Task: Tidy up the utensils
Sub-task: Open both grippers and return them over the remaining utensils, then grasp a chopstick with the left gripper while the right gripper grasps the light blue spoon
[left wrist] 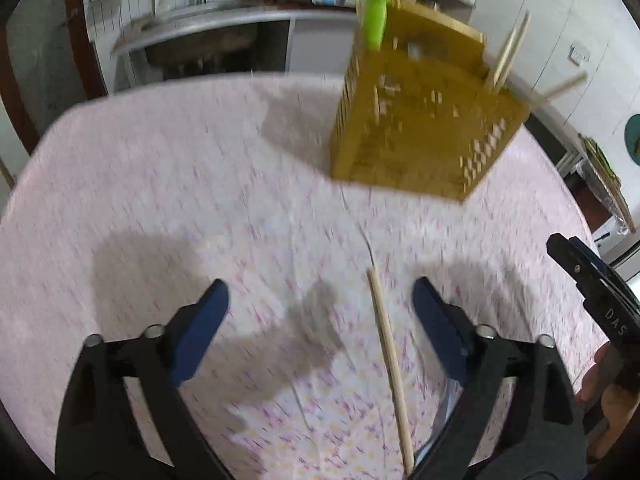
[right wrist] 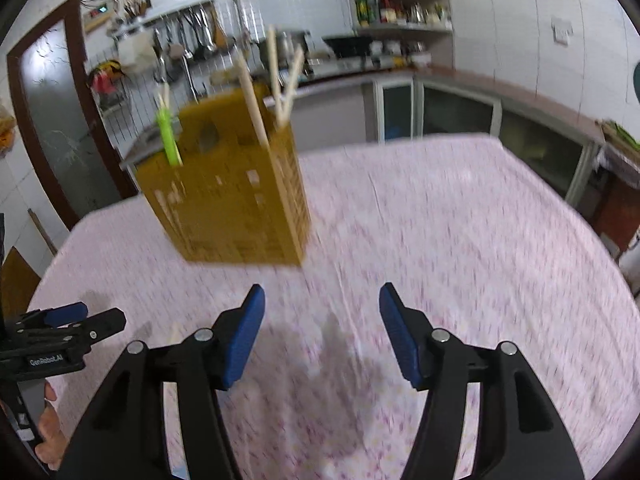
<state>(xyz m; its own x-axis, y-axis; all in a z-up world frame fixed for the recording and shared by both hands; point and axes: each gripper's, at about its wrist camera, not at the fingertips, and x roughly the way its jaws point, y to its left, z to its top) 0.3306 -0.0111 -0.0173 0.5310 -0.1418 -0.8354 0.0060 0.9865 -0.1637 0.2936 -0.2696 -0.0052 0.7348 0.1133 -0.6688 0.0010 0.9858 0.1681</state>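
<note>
My left gripper [left wrist: 320, 312] is spread wide, nothing btw its pads, and hangs over the cloth [left wrist: 160, 184] because one chopstick [left wrist: 390, 364] lies just under it, near the right pad. I judge this one is the next to pick up. My right gripper [right wrist: 320, 320] is also wide and empty, so it is free to help. The holder [right wrist: 228, 196] stands upright farther on the table, w/ several chopsticks [right wrist: 252, 100] and a green utensil [right wrist: 170, 140] already inside, leaning out.
</note>
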